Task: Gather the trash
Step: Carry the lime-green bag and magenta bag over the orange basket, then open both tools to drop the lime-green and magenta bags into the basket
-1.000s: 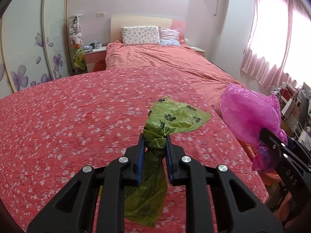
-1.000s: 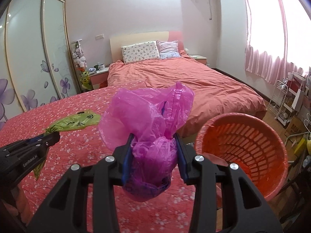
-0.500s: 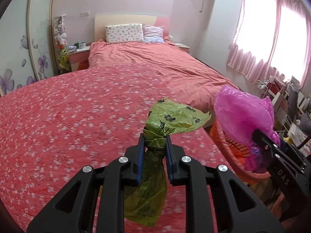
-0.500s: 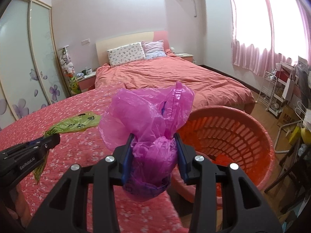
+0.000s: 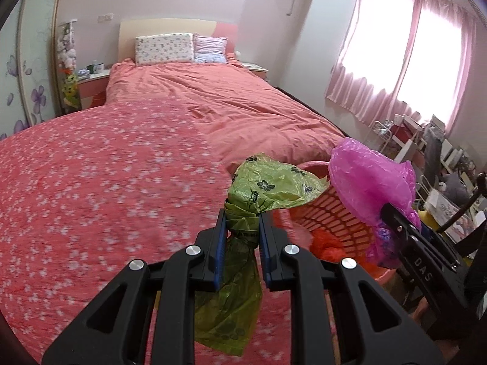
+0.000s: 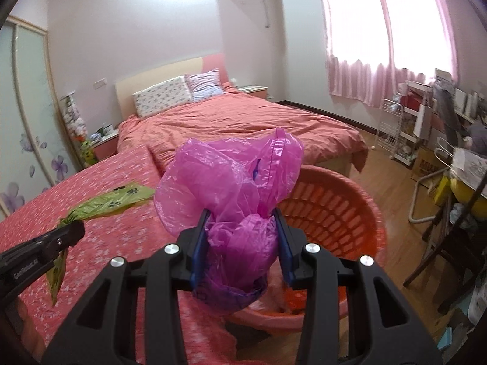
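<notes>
My left gripper (image 5: 242, 217) is shut on a crumpled green plastic bag (image 5: 268, 185) with black prints, held above the edge of the flowered red bedspread (image 5: 91, 176). My right gripper (image 6: 242, 220) is shut on a bunched magenta plastic bag (image 6: 225, 176), held over the near rim of an orange-red plastic basket (image 6: 341, 210). In the left wrist view the basket (image 5: 322, 213) sits just right of the green bag, with the magenta bag (image 5: 368, 185) and right gripper over it. In the right wrist view the green bag (image 6: 112, 202) and the left gripper (image 6: 73, 232) show at the left.
A bed with a plain pink duvet (image 5: 231, 103) and pillows (image 5: 164, 49) lies behind. A nightstand (image 5: 92, 83) stands left of it. Cluttered shelves and a wire rack (image 6: 408, 127) line the right wall under pink curtains (image 6: 389, 36). A dark chair (image 6: 450, 243) stands by the basket.
Both grippers have moved right, off the flowered bedspread toward the basket. The basket now lies right under the magenta bag and beside the green bag. Both grips are unchanged.
</notes>
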{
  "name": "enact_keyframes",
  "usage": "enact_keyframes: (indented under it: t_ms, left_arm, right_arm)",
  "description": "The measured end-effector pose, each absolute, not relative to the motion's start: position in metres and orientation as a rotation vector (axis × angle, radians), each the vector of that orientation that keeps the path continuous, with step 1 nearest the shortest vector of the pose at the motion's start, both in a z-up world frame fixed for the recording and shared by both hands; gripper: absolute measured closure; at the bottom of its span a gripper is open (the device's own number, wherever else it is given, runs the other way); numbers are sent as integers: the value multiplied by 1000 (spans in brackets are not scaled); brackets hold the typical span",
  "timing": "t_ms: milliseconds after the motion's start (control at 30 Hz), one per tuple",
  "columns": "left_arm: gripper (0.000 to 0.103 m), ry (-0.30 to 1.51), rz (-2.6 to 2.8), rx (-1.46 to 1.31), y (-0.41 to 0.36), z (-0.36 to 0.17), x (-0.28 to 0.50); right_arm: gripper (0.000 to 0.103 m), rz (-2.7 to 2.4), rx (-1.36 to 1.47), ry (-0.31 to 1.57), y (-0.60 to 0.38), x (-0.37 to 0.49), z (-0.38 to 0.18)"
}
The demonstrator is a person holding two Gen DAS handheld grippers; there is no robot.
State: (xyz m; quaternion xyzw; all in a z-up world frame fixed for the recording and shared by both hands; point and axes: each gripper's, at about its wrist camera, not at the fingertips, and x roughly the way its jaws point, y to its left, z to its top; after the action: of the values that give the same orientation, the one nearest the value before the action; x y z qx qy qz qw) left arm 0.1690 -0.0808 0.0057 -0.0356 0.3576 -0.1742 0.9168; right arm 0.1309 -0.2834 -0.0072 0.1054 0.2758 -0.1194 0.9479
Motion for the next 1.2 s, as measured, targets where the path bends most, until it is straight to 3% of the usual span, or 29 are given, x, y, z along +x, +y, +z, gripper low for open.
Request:
enact_keyframes:
  t_ms: [700,900,1000,1200]
  left_arm:
    - [84,785,-512,-53,-171,-9,182]
    - [83,823,-531,-29,-182,-21,187]
    - [75,839,-530,-20,-183,-26,189]
    - [60,871,-512,-21,-177,-35,189]
  right_arm:
    - [63,-394,314,548,-367,124,-16]
    - [57,-392,329,563,-376,131,-23]
    - [55,-377,347,583,-380,135,-28]
    - [42,-359,351,608,-380,137,-38]
